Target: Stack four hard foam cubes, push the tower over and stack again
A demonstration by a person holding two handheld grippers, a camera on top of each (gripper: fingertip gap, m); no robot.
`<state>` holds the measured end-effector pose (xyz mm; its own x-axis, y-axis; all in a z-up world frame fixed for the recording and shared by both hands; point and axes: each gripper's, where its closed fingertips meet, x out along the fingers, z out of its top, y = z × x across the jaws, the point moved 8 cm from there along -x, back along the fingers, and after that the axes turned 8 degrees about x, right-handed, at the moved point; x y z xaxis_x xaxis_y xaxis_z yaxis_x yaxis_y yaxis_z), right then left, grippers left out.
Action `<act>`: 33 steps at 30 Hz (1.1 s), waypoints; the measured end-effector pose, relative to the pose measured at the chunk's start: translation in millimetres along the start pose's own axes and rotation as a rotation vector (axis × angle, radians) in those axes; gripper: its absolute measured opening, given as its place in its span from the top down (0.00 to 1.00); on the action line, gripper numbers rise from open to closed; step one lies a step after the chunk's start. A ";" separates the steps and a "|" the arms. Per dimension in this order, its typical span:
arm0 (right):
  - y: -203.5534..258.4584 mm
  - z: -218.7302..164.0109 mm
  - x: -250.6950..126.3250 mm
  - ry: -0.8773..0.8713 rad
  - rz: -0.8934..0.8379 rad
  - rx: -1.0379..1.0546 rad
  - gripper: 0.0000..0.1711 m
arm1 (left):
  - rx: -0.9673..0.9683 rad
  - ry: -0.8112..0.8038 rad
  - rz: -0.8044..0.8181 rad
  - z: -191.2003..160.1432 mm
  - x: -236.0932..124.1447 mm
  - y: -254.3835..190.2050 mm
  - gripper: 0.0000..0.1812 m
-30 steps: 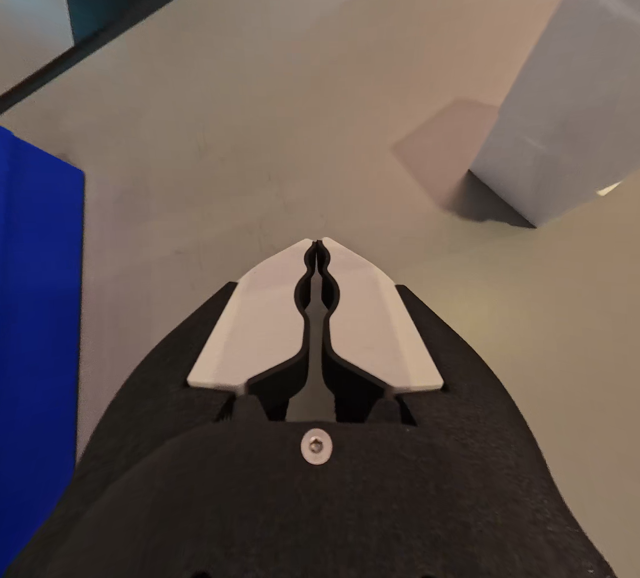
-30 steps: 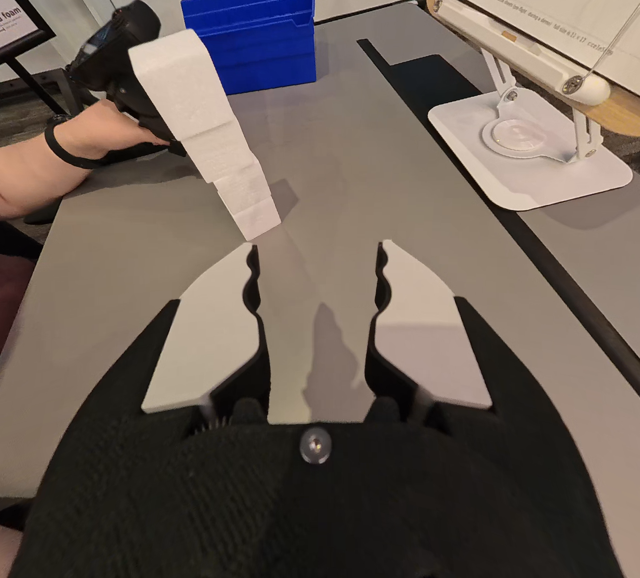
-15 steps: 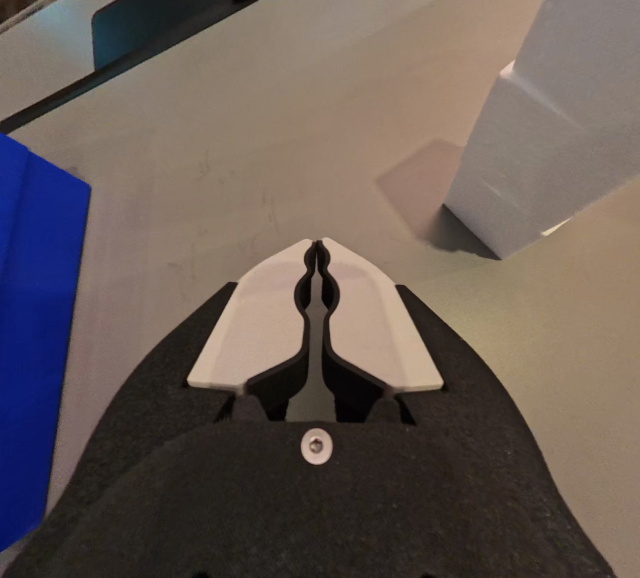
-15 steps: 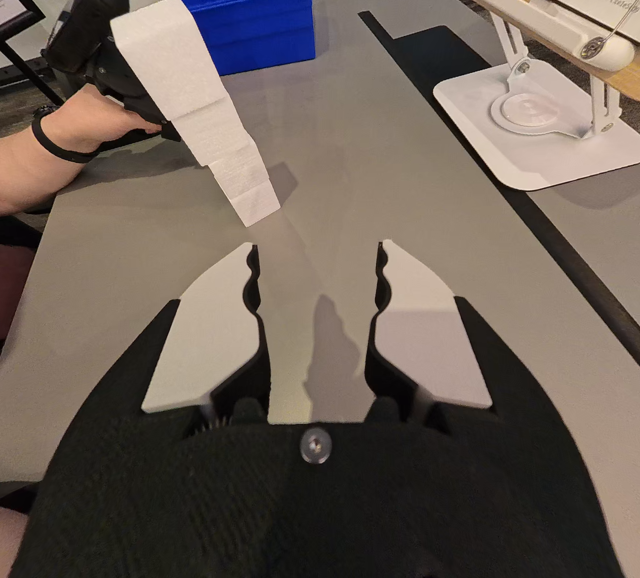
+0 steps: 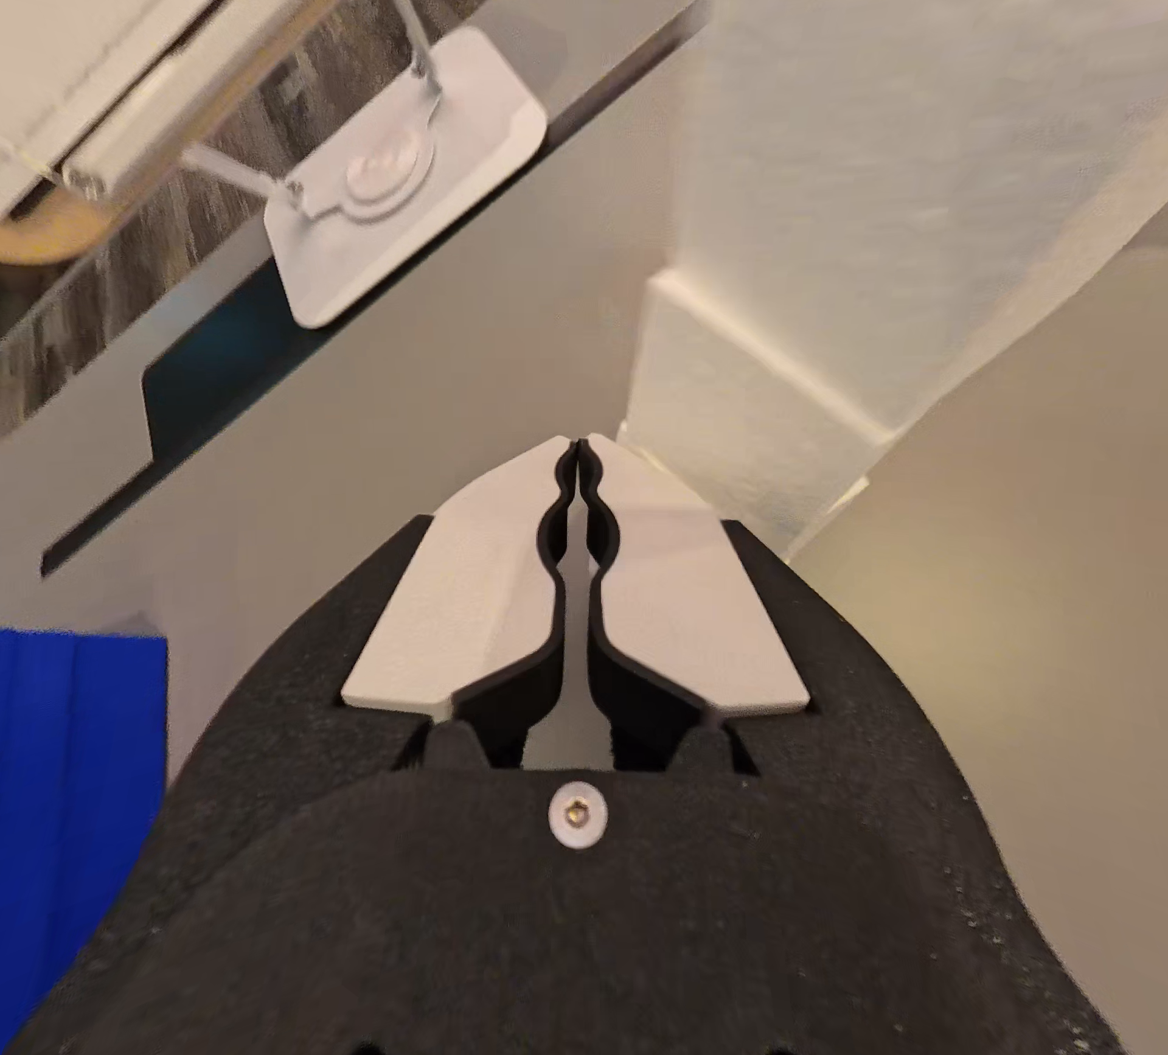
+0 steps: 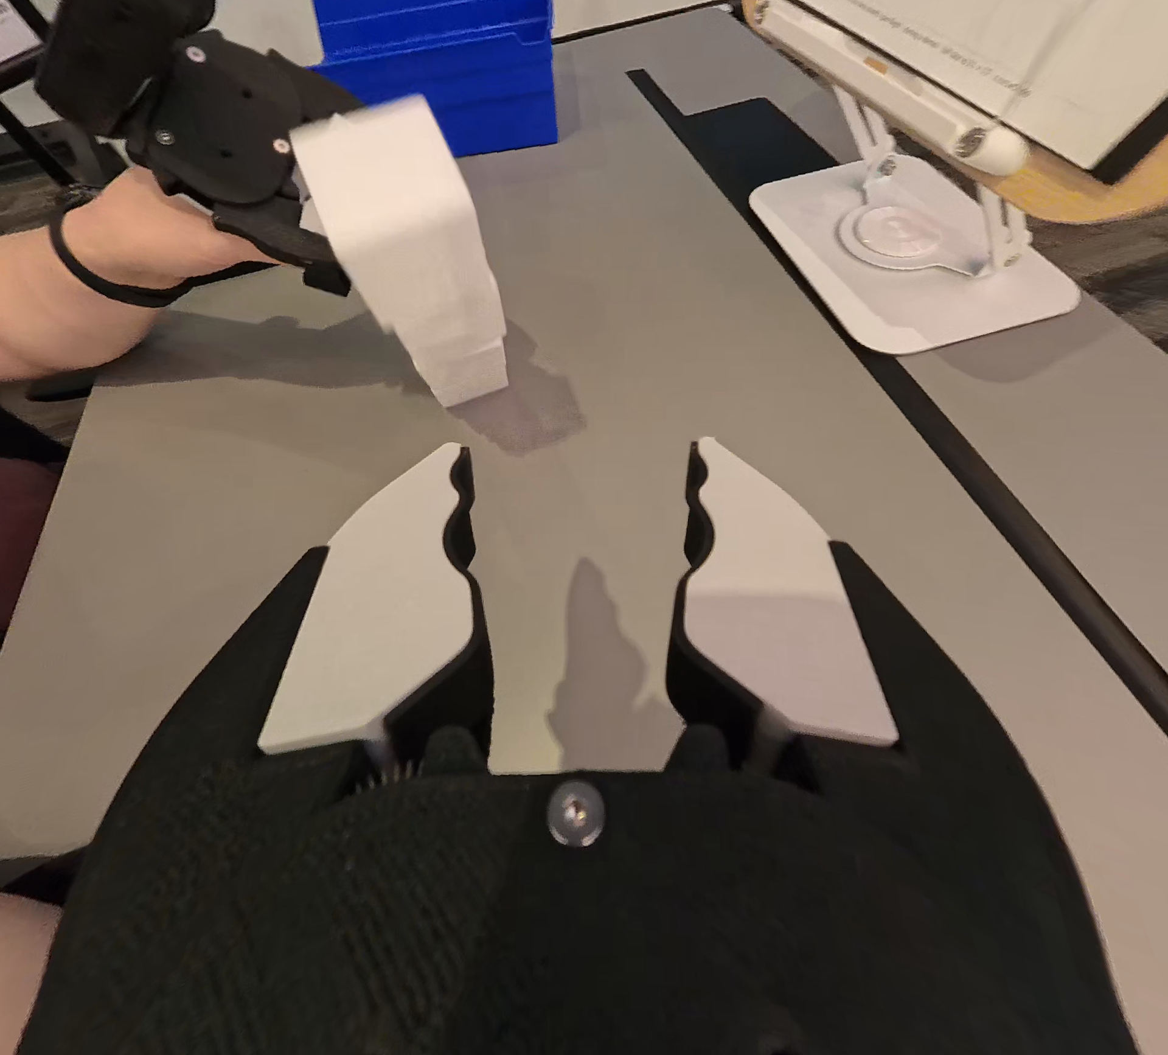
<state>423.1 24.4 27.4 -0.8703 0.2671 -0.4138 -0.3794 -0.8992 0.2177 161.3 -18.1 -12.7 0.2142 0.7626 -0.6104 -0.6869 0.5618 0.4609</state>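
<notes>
A tower of white foam cubes (image 6: 404, 253) stands on the grey table (image 6: 632, 266), its upper part blurred and leaning to the right. My left gripper is shut and empty, and its black body (image 6: 215, 139) is pressed against the tower's upper left side. In the left wrist view the shut tips (image 5: 578, 442) sit right beside the tower (image 5: 885, 203), which fills the right. My right gripper (image 6: 578, 449) is open and empty, low over the table just in front of the tower.
A blue bin (image 6: 442, 70) stands behind the tower and also shows in the left wrist view (image 5: 76, 803). A white stand (image 6: 910, 266) holding a board with a sheet (image 6: 948, 13) is on the right. A dark gap (image 6: 727, 121) runs between two tabletops. The left gripper's tips are roughly 20 cm from the right gripper's.
My left gripper has risen and swung in against the upper cubes. The tower's top has shifted to the right and blurred. My right gripper stays open.
</notes>
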 end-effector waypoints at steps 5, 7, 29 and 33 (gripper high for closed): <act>-5.8 -6.8 -41.6 -0.036 -0.151 0.057 0.62 | 0.026 -0.070 -0.018 24.5 -0.8 -6.6 0.95; -6.0 -12.5 -53.6 -0.036 -0.175 0.085 0.62 | -0.011 -0.095 -0.079 20.5 -0.2 -3.9 0.88; -8.5 -47.9 -28.4 0.589 -0.513 0.285 0.53 | 0.174 -0.257 -0.560 -56.8 34.4 -35.0 0.53; -22.9 -43.6 -3.3 0.658 -0.626 0.365 0.53 | 0.169 -0.245 -0.568 -54.2 46.1 -34.9 0.53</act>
<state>448.3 29.0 -14.8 -0.1714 0.3128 -0.9342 -0.8833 -0.4687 0.0051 157.5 -20.0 -91.8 0.6789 0.3710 -0.6336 -0.3053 0.9275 0.2159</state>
